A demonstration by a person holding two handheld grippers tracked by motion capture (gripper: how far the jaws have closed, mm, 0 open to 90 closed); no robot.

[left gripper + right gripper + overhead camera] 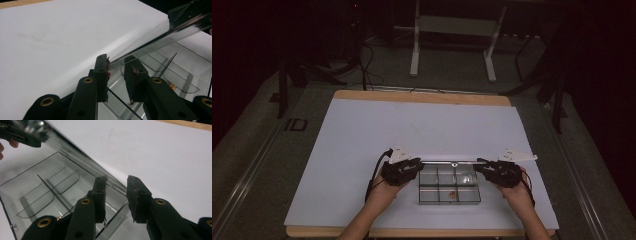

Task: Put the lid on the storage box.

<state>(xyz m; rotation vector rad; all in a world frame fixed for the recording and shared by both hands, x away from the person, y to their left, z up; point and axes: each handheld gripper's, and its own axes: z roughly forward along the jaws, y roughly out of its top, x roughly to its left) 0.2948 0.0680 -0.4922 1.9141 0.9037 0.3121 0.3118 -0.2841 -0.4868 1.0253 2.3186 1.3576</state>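
Straddling raised lid (pixel 160 37) of clear box (pixel 449 187): both grippers' jaws part-open, grip unclear.

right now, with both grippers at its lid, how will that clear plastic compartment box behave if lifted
The clear plastic compartment box is probably stiff and light: thin hard walls, nearly empty. Its hinged lid looks glossy, so likely slippery. The small brown item inside may slide if it tilts.
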